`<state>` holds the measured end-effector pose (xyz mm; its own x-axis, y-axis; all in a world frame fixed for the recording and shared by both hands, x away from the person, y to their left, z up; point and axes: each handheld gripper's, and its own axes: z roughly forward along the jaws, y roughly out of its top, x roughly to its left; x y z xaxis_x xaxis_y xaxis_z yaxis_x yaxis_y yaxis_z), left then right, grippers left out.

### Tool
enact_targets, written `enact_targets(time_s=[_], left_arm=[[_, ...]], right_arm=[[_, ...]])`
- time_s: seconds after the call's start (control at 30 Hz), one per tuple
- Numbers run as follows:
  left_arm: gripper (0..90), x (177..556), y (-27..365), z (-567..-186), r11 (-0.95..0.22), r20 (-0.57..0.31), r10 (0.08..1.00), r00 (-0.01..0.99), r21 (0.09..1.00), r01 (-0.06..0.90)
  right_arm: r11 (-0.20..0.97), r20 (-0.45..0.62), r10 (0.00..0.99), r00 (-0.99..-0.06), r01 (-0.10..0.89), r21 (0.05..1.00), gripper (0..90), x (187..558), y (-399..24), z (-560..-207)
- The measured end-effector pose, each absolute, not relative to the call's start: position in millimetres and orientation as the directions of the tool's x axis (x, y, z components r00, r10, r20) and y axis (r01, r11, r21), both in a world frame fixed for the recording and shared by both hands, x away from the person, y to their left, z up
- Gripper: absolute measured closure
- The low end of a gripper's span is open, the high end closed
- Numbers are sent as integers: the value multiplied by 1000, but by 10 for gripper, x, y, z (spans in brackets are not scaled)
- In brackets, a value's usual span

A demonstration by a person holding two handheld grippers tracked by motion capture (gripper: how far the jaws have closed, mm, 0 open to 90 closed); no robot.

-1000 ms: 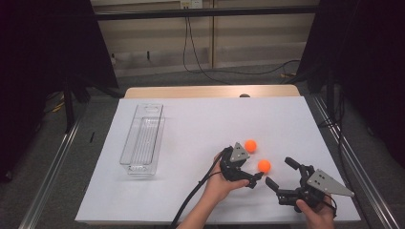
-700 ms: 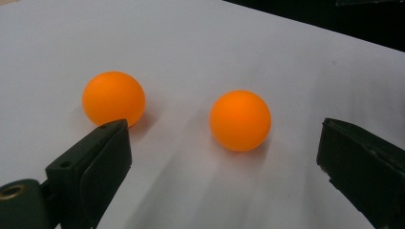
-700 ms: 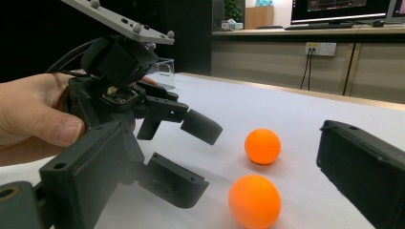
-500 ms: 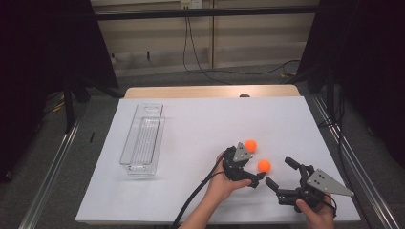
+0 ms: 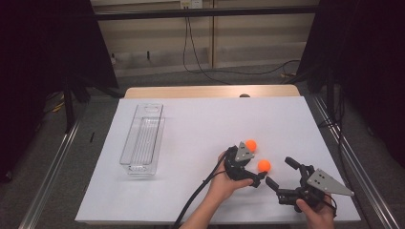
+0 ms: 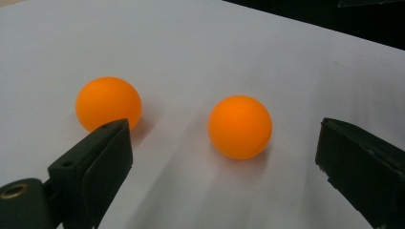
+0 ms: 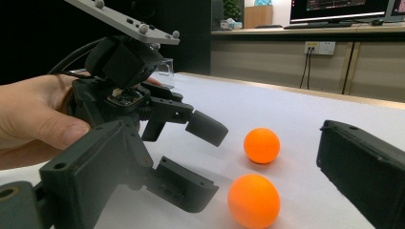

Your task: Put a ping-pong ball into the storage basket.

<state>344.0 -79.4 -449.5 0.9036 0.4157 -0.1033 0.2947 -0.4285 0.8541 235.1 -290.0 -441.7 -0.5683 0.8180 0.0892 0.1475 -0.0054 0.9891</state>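
Two orange balls lie on the white table near its front right: the far ball [image 5: 251, 144] [image 6: 109, 103] [image 7: 261, 145] and the near ball [image 5: 263, 165] [image 6: 240, 127] [image 7: 253, 200]. My left gripper [image 5: 255, 168] [image 6: 224, 143] [image 7: 215, 162] is open, and its jaws stand on either side of the near ball without touching it. The far ball rests just beyond its left jaw. To the right, my right gripper [image 5: 282, 172] [image 7: 224, 131] is open and empty. It points toward the left gripper and both balls.
A clear plastic tray [image 5: 143, 140] stands empty on the left half of the white table [image 5: 200, 124]. A black cable [image 5: 200, 191] trails from the left gripper to the front edge. Metal rails run along both table sides.
The left gripper has edged slightly toward the balls. The balls and the right gripper have stayed where they were.
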Motion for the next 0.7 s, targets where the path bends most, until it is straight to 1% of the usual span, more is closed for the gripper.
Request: enact_targets(time_s=[0.3,0.7], left_arm=[[73,3454,-815,-4517,-434,-102,418,903,851,297],[100,3448,-895,-4520,-451,-97,394,914,846,285]], right_arm=[[-2,86,819,-567,149,989,31,2352,-2900,-4419],[0,86,819,-567,150,989,31,2351,-2899,-4420]])
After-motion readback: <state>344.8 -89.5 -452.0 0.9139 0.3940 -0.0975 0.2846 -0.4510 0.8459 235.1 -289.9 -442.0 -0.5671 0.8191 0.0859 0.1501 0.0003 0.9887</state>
